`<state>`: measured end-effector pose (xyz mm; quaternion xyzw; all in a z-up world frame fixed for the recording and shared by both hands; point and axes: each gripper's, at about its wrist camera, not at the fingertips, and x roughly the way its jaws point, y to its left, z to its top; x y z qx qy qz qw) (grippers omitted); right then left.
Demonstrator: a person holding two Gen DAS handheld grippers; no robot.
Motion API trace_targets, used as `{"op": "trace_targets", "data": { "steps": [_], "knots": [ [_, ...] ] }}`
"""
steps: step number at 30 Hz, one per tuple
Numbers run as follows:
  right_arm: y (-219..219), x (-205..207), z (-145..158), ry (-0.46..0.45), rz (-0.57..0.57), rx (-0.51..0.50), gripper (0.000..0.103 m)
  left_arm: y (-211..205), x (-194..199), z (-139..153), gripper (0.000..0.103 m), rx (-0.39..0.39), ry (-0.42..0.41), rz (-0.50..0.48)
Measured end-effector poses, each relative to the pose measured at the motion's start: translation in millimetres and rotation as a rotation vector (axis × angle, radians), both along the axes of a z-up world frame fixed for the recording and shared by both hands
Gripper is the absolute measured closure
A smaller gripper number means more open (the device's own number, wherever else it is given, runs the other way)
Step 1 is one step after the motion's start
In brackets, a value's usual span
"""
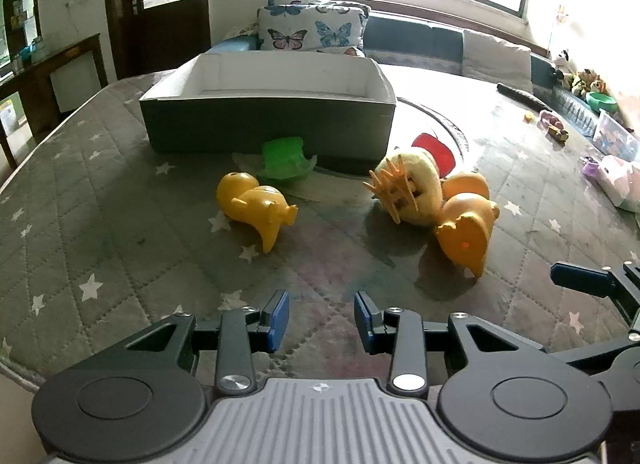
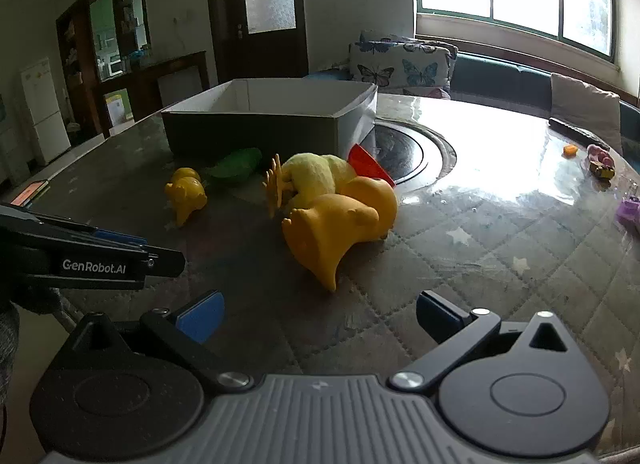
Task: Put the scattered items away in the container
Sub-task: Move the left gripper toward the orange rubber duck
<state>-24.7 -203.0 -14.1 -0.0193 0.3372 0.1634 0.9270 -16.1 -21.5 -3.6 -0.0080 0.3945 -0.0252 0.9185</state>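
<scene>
A grey box with a white inside (image 1: pixel 268 120) (image 2: pixel 256 132) stands on the quilted table. In front of it lie a small yellow plastic animal (image 1: pixel 256 210) (image 2: pixel 186 194), a green piece (image 1: pixel 285 159) (image 2: pixel 236 166), a pale plush toy with orange spikes (image 1: pixel 412 184) (image 2: pixel 312 178), a red piece (image 1: pixel 434 150) (image 2: pixel 370 168) and a big orange-yellow animal (image 1: pixel 466 232) (image 2: pixel 340 228). My left gripper (image 1: pixel 322 320) hovers short of the toys, jaws partly apart and empty. My right gripper (image 2: pixel 320 314) is open wide, empty, just before the big animal.
Small toys and a clear tub (image 1: pixel 616 136) crowd the table's right side (image 2: pixel 600 168). A dark remote (image 1: pixel 524 98) lies at the far edge. Cushions with butterflies (image 1: pixel 312 26) sit behind the box. A round dark inset (image 2: pixel 404 152) is in the tabletop.
</scene>
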Motion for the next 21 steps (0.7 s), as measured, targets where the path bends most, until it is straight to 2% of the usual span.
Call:
{"op": "trace_targets", "data": {
  "steps": [21],
  "knots": [
    [4, 0, -5, 0.025, 0.001, -0.023, 0.0, -13, 4, -1, 0.064, 0.007, 0.035, -0.026]
  ]
}}
